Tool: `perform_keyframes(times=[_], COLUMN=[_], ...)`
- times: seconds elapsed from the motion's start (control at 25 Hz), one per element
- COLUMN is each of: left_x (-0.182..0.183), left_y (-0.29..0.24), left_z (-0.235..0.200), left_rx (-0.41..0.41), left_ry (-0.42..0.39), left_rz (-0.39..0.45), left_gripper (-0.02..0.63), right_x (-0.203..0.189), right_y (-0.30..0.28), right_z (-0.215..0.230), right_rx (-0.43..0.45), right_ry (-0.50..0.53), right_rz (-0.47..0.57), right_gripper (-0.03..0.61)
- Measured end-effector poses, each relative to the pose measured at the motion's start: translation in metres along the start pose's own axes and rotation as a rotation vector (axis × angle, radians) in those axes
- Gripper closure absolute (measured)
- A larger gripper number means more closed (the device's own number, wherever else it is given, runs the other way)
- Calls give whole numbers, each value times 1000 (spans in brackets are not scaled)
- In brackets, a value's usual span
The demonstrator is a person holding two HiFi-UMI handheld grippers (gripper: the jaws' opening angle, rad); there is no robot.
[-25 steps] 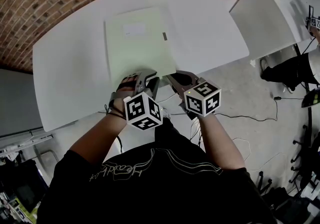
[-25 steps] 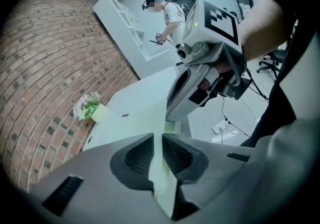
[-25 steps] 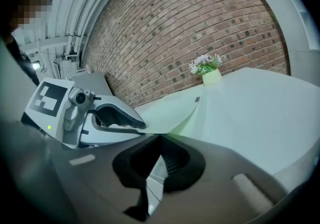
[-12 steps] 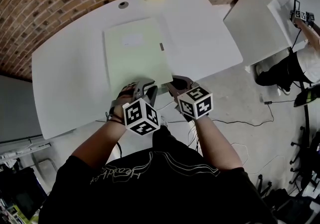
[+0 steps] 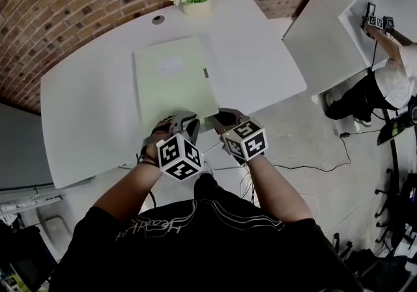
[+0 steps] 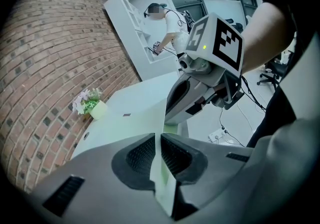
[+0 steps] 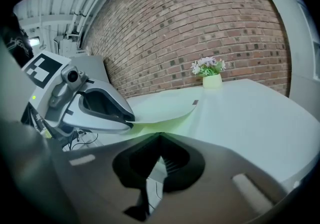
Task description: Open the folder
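- The pale green folder (image 5: 172, 79) lies on the white table (image 5: 91, 102), on my side of the flower pot (image 5: 195, 5). Its short edge farthest from the pot reaches the table's near edge.
- My left gripper (image 5: 184, 120) sits at that far-from-pot edge. Its jaws have just been closing, and they now pinch the thin front cover (image 7: 165, 113) between the pads.
- In my right gripper view, that cover bows up off the green leaf beneath it, lifted at the end away from the pot and lower toward the pot.
- My right gripper (image 5: 218, 116) is just beside the left one, at the same edge away from the pot. Its jaw tips meet at the green edge, but I cannot tell whether they pinch the bottom leaf.
- A round hole (image 5: 158, 19) in the tabletop lies just left of the pot.
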State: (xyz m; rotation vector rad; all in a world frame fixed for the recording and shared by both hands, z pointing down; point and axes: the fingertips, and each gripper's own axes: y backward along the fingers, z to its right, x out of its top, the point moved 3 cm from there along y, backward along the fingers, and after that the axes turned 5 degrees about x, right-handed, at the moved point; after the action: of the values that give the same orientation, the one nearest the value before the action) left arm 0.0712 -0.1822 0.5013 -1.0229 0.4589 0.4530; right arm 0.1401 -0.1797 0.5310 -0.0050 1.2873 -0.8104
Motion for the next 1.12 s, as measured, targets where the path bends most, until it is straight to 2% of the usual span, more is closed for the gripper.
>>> perform_keyframes(times=[0.52,1.12], left_x=[1,1], left_y=[1,9], left_z=[2,-6], left_rx=[-7,-30], left_ry=[10,134], left_rz=[-18,6], left_gripper=[586,594], right_x=[-3,-4], right_y=[1,3], right_z=[-2,-4], right_rx=[7,-1], right_ry=[26,1], right_rz=[-47,-36], right_gripper=[577,577])
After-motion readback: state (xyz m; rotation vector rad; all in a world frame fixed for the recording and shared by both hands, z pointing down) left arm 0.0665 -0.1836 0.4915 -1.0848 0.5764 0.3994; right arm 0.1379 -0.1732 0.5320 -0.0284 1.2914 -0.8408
